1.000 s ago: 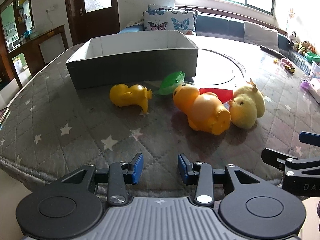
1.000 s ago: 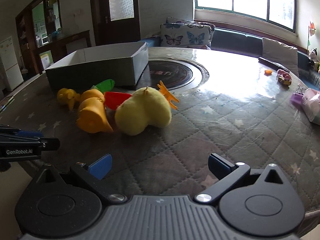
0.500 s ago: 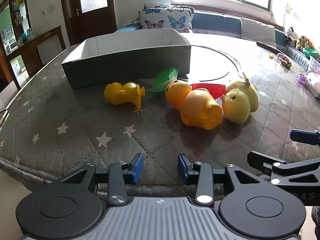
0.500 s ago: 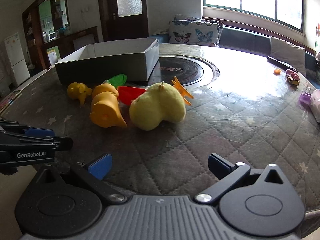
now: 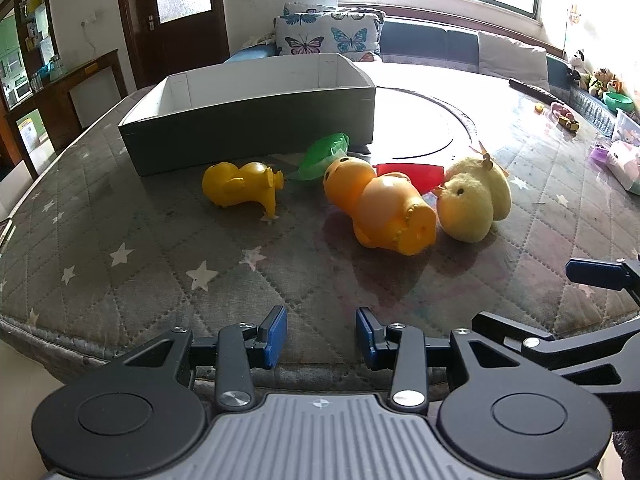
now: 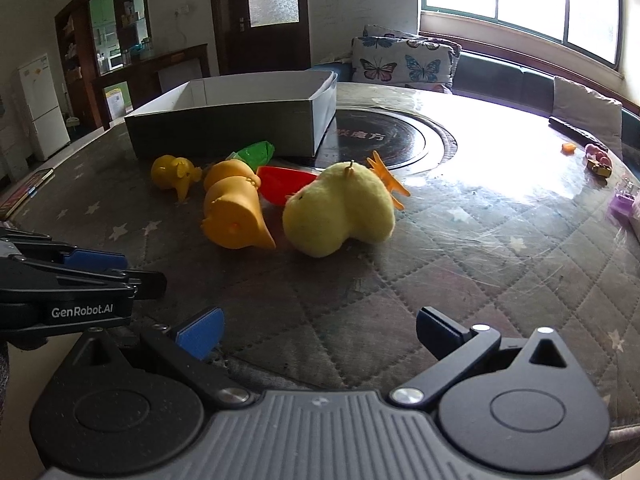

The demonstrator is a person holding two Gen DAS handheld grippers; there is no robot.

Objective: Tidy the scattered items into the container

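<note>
A grey open box (image 5: 248, 136) (image 6: 232, 128) stands at the far side of the quilted table. In front of it lie a small yellow toy (image 5: 242, 189) (image 6: 174, 172), a large orange duck toy (image 5: 380, 208) (image 6: 234, 212), a green item (image 5: 322, 156) (image 6: 252, 152), a red bowl (image 5: 410, 174) (image 6: 284, 184) and a yellow plush chick (image 5: 474, 200) (image 6: 340, 212). My left gripper (image 5: 320, 336) is partly open and empty near the table's front edge. My right gripper (image 6: 318, 330) is wide open and empty, facing the plush chick.
A dark round hotplate (image 6: 384, 140) sits in the table's middle. Small toys (image 6: 596, 158) and a purple item (image 6: 624, 200) lie at the far right. A remote (image 5: 532, 90) lies at the back. A sofa with butterfly cushions (image 5: 328, 38) is behind the table.
Both grippers have pulled back and risen slightly; the toys look a little farther away. Nothing was grasped and the jaws kept their openings.
</note>
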